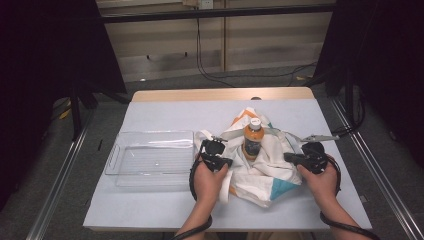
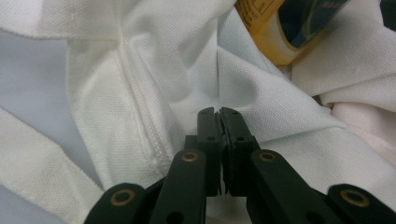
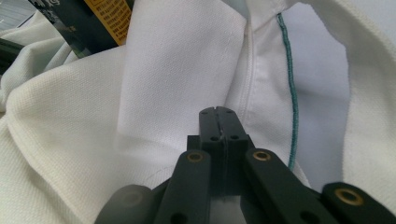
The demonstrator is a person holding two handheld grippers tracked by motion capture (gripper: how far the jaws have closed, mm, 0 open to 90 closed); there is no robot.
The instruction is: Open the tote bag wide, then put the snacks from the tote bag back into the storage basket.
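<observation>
The orange-labelled drink bottle (image 1: 253, 139) stands upright in the middle of the white cloth bag (image 1: 265, 165), which lies crumpled on the tabletop (image 1: 165, 115) just right of the clear plastic tray (image 1: 150, 159). The left gripper (image 1: 214, 145) has its jaws pinched together on a fold of the bag left of the bottle; the right gripper (image 1: 290, 157) is clamped on fabric right of it. Lifting the two sides unevenly would likely tip the bottle over. A thin pinch could also slip free, dropping one side of the bag.
</observation>
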